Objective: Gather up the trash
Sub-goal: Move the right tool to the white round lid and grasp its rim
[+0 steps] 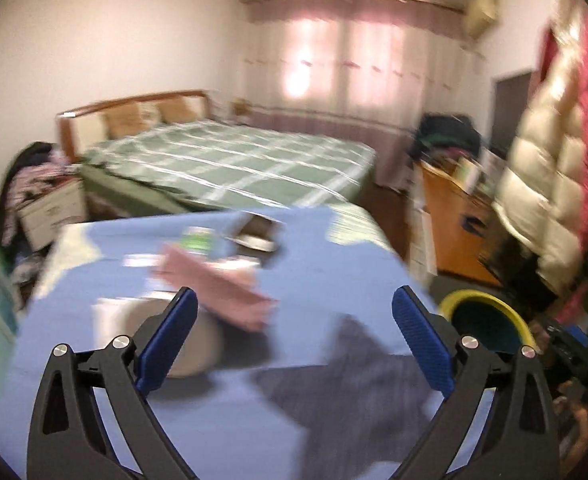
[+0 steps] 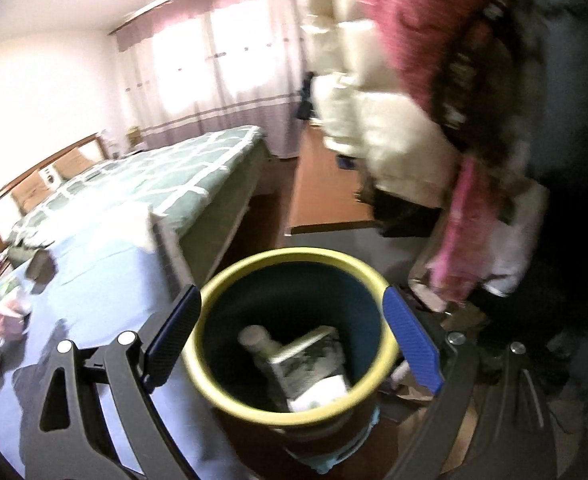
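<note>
A dark bin with a yellow rim (image 2: 294,344) stands on the floor beside the blue-covered table (image 1: 314,280); it also shows in the left wrist view (image 1: 490,320). A white bottle (image 2: 262,344) and a printed box (image 2: 314,360) lie inside it. My right gripper (image 2: 292,336) is open and empty right above the bin. My left gripper (image 1: 294,332) is open and empty over the table. Blurred items lie there: a pink packet (image 1: 218,284), a grey round thing (image 1: 198,336), a green-white packet (image 1: 198,242) and a dark box (image 1: 258,232).
A green checked bed (image 1: 234,164) stands behind the table. An orange cabinet (image 1: 454,224) is at the right. Cream and pink jackets (image 1: 550,140) hang at the right, close to the bin. A nightstand with clothes (image 1: 50,204) is at the left.
</note>
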`<state>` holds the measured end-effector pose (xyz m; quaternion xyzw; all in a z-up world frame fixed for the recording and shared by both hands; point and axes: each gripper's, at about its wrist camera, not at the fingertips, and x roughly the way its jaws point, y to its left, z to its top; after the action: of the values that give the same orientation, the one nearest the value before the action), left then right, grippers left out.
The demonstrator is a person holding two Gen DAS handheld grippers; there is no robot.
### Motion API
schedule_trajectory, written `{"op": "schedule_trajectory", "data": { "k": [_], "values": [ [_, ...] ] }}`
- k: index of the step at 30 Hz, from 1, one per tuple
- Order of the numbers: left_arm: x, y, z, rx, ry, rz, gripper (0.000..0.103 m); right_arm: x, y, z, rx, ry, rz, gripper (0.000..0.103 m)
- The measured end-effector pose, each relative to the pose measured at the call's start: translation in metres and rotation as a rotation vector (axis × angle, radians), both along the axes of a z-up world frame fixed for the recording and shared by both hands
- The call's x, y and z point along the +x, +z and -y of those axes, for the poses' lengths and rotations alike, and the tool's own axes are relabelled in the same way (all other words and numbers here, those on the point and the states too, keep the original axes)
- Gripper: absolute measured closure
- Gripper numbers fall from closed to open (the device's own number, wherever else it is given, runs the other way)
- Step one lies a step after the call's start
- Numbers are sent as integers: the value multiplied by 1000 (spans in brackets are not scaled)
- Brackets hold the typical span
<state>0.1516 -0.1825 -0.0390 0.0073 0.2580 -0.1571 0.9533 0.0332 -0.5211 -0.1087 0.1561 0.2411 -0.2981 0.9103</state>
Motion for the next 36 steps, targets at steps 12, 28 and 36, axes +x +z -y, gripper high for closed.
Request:
{"op": "schedule_trajectory", "data": {
  "k": [12,28,36],
  "values": [
    [17,-15,-184,6,408,95,5,65,22,-112,-46,274,-6,16],
    [23,-50,-271,11,690,104,5,150,21,-255,-7,684,-66,32],
    [20,-52,-263,0,679,83,5,181,0,-298,36,798,-166,65]
  ]
}}
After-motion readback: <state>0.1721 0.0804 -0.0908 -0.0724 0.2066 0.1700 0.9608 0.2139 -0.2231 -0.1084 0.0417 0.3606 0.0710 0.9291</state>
